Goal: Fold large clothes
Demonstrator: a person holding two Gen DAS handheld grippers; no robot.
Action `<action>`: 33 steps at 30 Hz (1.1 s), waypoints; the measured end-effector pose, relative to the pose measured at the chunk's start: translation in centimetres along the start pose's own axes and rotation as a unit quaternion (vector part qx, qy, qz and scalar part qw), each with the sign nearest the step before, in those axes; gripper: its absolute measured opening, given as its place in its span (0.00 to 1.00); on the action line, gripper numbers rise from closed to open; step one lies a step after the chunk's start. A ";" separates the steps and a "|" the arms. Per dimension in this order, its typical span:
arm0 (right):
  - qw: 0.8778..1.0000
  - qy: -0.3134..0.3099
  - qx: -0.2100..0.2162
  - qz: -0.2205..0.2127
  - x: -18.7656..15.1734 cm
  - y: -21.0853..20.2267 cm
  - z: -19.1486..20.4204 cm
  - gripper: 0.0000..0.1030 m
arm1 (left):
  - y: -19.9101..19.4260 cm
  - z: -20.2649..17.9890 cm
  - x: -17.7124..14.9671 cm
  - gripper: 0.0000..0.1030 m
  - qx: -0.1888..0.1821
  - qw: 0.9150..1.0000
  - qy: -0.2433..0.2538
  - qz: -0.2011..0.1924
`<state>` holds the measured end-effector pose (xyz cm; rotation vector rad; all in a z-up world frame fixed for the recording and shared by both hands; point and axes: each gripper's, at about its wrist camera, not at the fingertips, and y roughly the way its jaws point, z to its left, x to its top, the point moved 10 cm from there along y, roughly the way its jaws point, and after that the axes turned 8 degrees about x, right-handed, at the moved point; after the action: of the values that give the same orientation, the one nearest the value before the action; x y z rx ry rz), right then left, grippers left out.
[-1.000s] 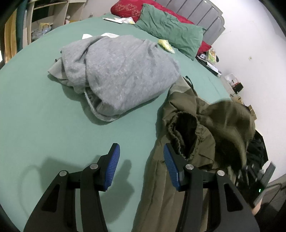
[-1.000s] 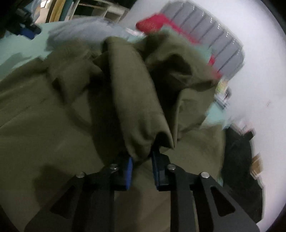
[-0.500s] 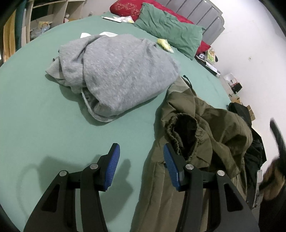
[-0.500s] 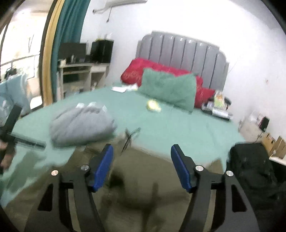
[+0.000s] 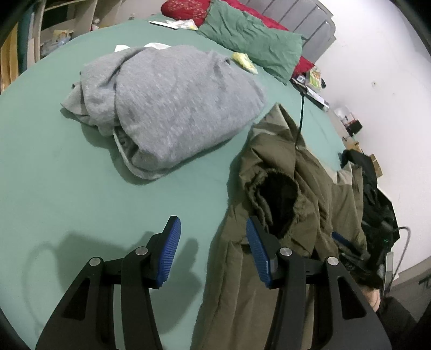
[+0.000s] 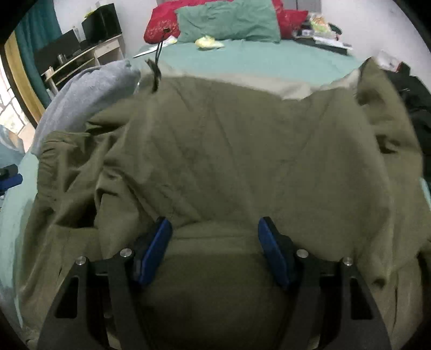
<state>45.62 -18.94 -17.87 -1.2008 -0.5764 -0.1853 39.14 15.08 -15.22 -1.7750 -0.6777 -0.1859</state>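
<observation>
We see the olive jacket (image 6: 229,150) on the bed (image 5: 67,188) not yet folded, and both grippers, left (image 5: 212,242) and right (image 6: 214,247), have wide empty jaws.

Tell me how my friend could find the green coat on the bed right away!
Look at the big bed with the teal sheet. Two clothes lie on it side by side: a gray sweatshirt bundled up, and the olive-green coat nearer the wall. Only the coat has a dark furry lining and a black drawstring.

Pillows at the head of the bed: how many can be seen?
2. A green pillow lies in front, and a red pillow lies behind it, against the grey headboard. The green one hides part of the red; more could be hidden.
</observation>
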 end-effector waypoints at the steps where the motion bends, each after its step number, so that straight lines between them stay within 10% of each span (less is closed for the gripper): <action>1: 1.000 -0.002 -0.010 -0.010 0.4 -1.0 0.3 0.67 | 0.1 -0.1 -0.3 0.52 0.001 1.000 0.003 0.002; 6: 0.988 -0.053 -0.022 -0.145 3.2 -7.9 3.5 0.67 | 0.5 -1.3 -1.1 0.52 0.000 1.000 0.015 0.008; 11: 0.998 -0.056 -0.021 0.027 -4.1 -0.3 1.9 0.67 | 0.9 -3.4 -2.1 0.52 -0.008 0.999 0.039 0.012; 23: 0.996 -0.079 -0.034 -0.022 -5.9 -7.6 1.8 0.67 | -0.1 -5.7 -6.9 0.52 -0.005 0.997 0.079 0.006; 33: 0.994 0.024 -0.090 -0.060 -12.5 -19.2 -10.3 0.67 | -4.4 -4.0 -14.3 0.52 0.017 0.998 0.046 -0.035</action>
<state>30.17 -37.46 -10.95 -1.3342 -0.5992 -0.3734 25.89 7.16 -16.81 -1.6999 -0.6745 -0.2997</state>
